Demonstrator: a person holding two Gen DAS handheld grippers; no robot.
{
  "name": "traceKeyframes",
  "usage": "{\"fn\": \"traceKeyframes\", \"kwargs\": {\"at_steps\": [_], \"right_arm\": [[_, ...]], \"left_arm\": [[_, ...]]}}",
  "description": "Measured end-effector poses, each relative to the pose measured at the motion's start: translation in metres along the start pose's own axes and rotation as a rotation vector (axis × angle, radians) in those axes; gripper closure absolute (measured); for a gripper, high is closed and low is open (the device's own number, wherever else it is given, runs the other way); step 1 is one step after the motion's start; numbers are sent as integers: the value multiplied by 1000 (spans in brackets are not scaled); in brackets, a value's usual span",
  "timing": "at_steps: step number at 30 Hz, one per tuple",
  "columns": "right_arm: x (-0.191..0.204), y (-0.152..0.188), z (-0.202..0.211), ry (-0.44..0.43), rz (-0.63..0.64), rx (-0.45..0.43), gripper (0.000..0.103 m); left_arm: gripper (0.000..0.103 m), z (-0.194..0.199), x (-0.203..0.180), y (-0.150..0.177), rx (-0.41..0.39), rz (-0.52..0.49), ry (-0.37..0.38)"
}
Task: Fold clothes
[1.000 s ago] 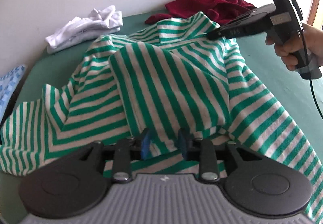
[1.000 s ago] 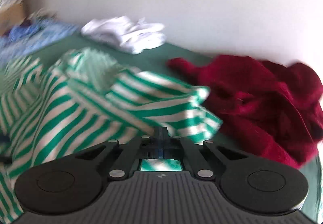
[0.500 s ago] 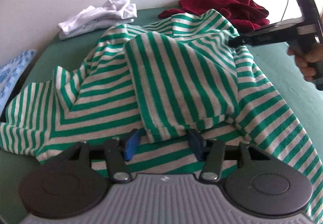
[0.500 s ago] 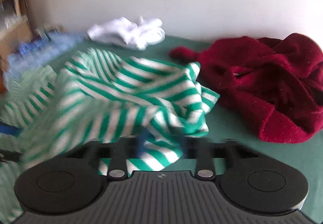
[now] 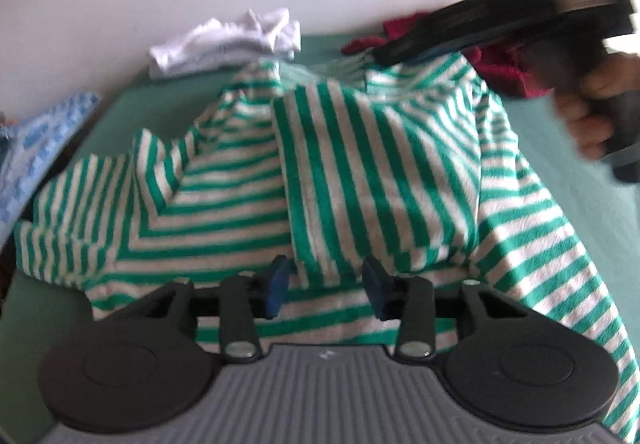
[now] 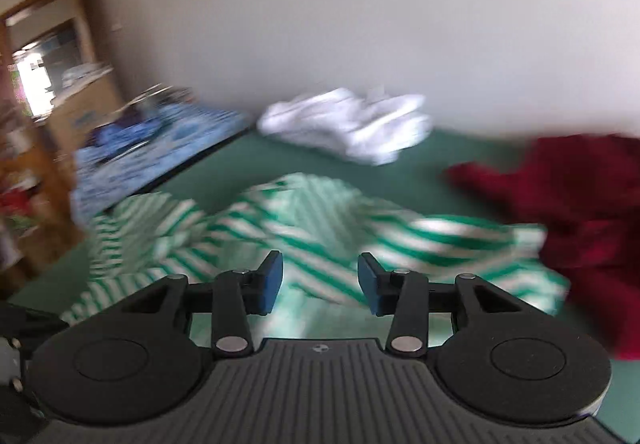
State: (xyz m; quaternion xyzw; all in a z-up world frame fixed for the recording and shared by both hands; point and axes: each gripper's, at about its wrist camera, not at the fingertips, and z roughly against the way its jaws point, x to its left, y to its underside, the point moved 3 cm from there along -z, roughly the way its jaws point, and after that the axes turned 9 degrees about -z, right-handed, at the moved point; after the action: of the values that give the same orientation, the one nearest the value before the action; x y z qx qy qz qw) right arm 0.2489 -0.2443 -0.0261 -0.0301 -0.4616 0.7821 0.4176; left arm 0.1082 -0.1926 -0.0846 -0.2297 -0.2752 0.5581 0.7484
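Note:
A green-and-white striped shirt (image 5: 248, 212) lies spread and rumpled on the green surface (image 5: 160, 96), one flap folded over its middle. My left gripper (image 5: 325, 286) is open, its blue pads on either side of the folded flap's near hem. In the left wrist view, the right gripper (image 5: 384, 56) is held by a hand (image 5: 596, 116) above the shirt's far end, blurred. From the right wrist view, my right gripper (image 6: 320, 284) is open and empty above the striped shirt (image 6: 320, 236).
A crumpled white garment (image 5: 228, 40) lies at the far edge by the wall. A dark red garment (image 6: 580, 212) sits to the right of the shirt. Blue patterned cloth (image 6: 152, 160) lies off the left side, with wooden shelving (image 6: 48, 92) beyond.
My right gripper let go of the shirt's far end, opened and lifted away. My left gripper opened wider and stayed at the near hem.

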Motion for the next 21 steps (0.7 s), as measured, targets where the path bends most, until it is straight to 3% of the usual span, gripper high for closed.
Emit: {"fn": "traceKeyframes", "kwargs": {"at_steps": [3, 5, 6, 7, 12, 13, 16, 18, 21], "right_arm": [[11, 0, -34, -72, -11, 77, 63], [18, 0, -52, -82, 16, 119, 93], [20, 0, -55, -69, 40, 118, 97], [21, -2, -53, -88, 39, 107, 97], [11, -19, -33, -394, -118, 20, 100], [8, -19, -33, -386, -121, 24, 100], [2, -14, -41, -162, -13, 67, 94], [2, -14, -38, -213, -11, 106, 87], [16, -23, -37, -227, 55, 129, 53]], "left_arm": [[61, 0, -6, -3, -6, -8, -7], [61, 0, -9, -4, -11, -13, -11], [61, 0, -11, -5, -13, -16, -13], [60, 0, -13, -6, -15, -18, -15], [55, 2, -17, -7, -17, -20, -25], [52, 2, -17, -6, -16, -18, -27], [49, 4, -16, -4, -13, -12, -33], [47, 5, -16, -3, -10, -8, -37], [44, 6, -15, -1, -7, -1, -43]]}}
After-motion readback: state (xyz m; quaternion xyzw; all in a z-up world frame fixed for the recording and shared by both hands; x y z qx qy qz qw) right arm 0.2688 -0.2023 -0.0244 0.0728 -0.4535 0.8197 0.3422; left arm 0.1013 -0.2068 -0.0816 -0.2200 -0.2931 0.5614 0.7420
